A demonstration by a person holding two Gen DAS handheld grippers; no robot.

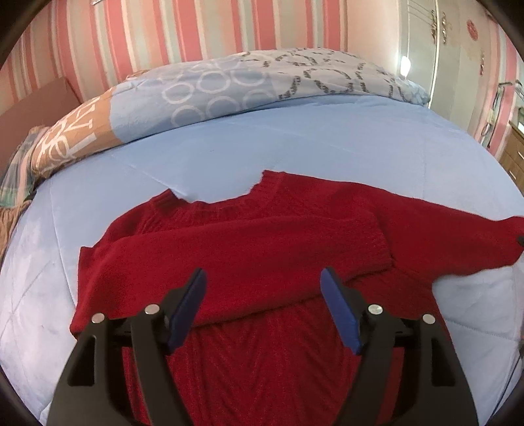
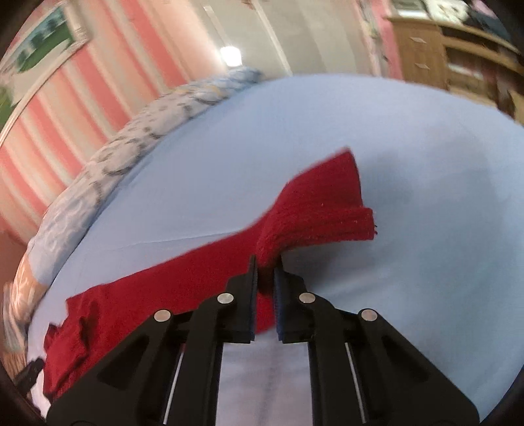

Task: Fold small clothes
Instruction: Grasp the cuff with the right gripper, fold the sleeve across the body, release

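Red knit sweater [image 1: 262, 249] lies spread on the light blue bedspread [image 1: 229, 144], filling the lower middle of the left wrist view. Neckline sits toward 11 o'clock, body runs down to 6 o'clock. One sleeve [image 1: 249, 252] is folded flat across the chest, its cuff ending toward 3 o'clock of the body. The other sleeve stretches out toward 3 o'clock, reaching the frame edge.

Left gripper [image 1: 263, 309] hovers over the sweater's middle, jaws spread wide, blue pads [image 1: 188, 314] apart, nothing between them; can't tell if the tips touch the knit.

Right wrist view is blurred. Right gripper [image 2: 265, 281] is clamped on the outstretched sleeve [image 2: 294, 222], red knit bunched between the nearly closed jaws. The ribbed cuff end [image 2: 330, 216] sticks out past the tips toward 1 o'clock and looks raised off the bedspread. The rest of that sleeve trails toward 8 o'clock, back to the sweater body [image 2: 78, 331].

Rolled patterned duvet [image 1: 209, 88], pale blue with ring prints and a brown section, lies along the far side of the bed from 9 to 1 o'clock. Pink and white striped wall [image 1: 196, 29] stands behind it. Wooden furniture [image 2: 435, 55] shows at 1 o'clock in the right wrist view, a framed picture [image 2: 39, 55] at 10 o'clock.
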